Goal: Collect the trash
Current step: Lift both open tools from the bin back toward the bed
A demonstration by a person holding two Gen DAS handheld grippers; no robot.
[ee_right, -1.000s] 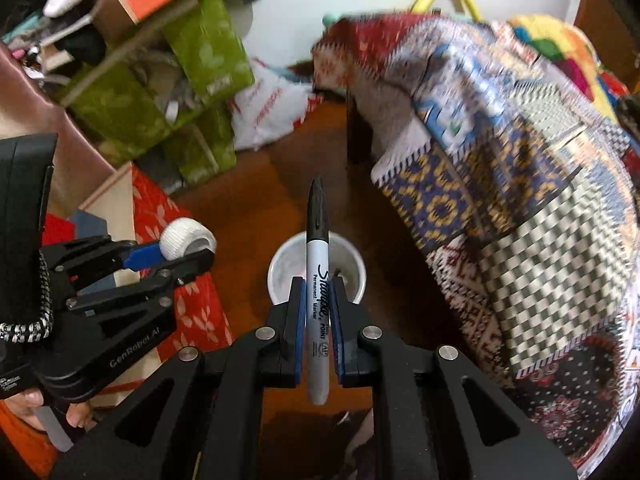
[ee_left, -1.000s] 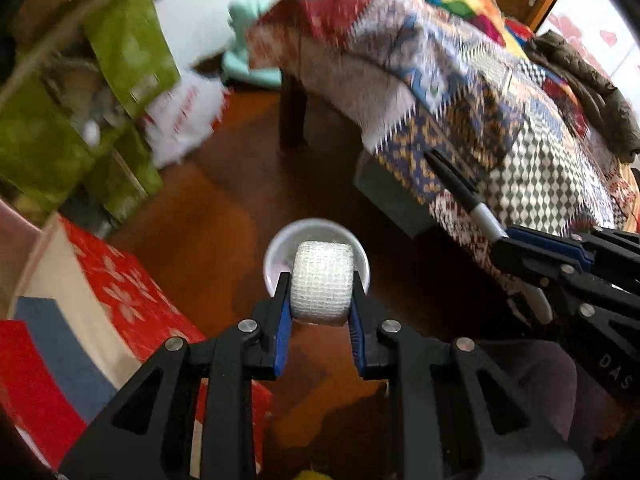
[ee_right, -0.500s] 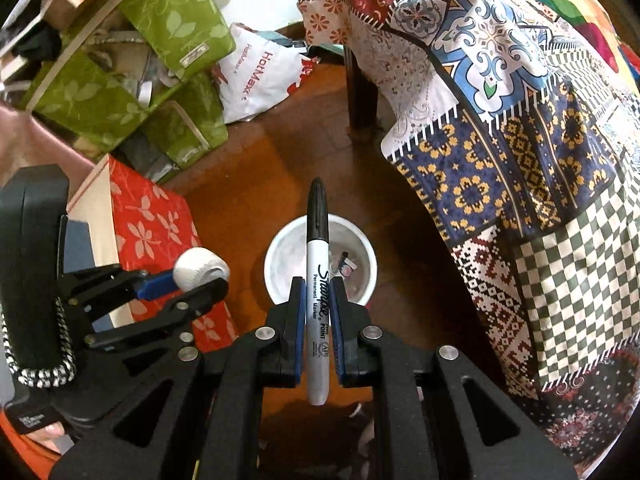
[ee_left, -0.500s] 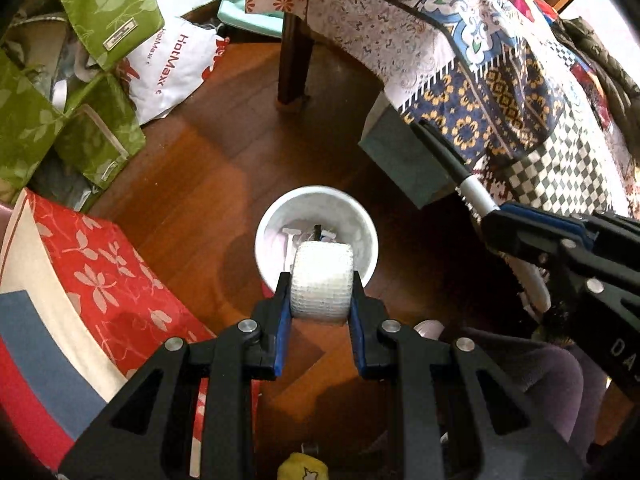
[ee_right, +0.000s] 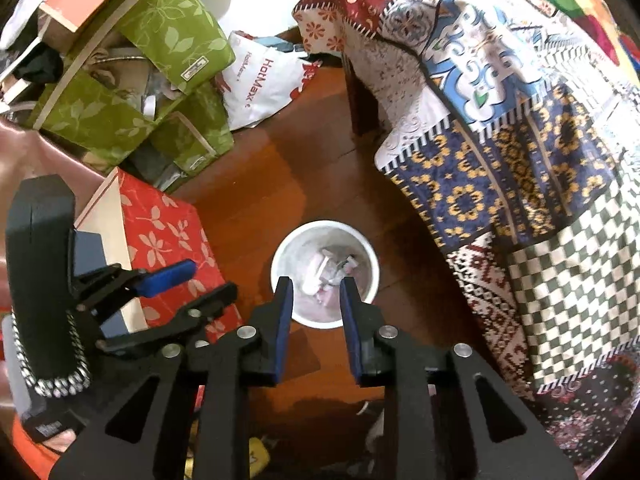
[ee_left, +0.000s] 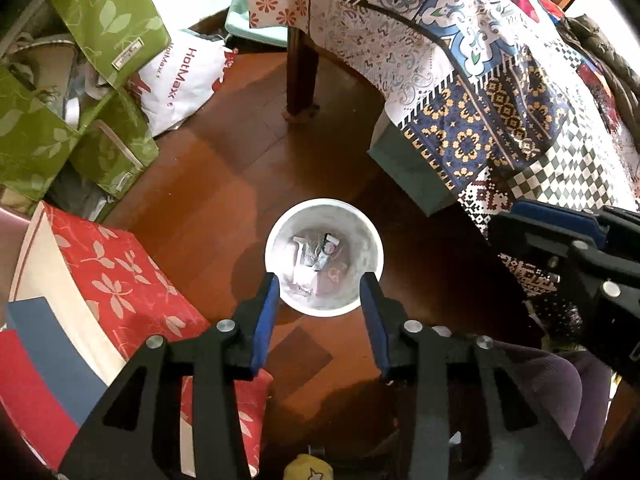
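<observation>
A white round trash bin (ee_left: 370,240) stands on the brown wood floor, with several bits of trash (ee_left: 316,258) inside. My left gripper (ee_left: 320,280) is open and empty, held above the bin's near rim. My right gripper (ee_right: 316,284) is also open and empty above the same bin (ee_right: 370,256). The right gripper shows at the right edge of the left wrist view (ee_left: 560,240); the left gripper shows at the left of the right wrist view (ee_right: 192,284). The tape roll and the marker are not in either gripper.
A bed with a patchwork quilt (ee_left: 480,80) and a dark wooden leg (ee_left: 302,76) stands to the right. A red flowered box (ee_left: 112,280), green leaf-print bags (ee_left: 100,28) and a white HotMax bag (ee_left: 180,80) crowd the left. A grey box (ee_left: 412,168) sits under the bed.
Both grippers have opened. The white tape roll has left my left gripper and the black marker has left my right gripper. Both grippers now look more steeply down on the bin.
</observation>
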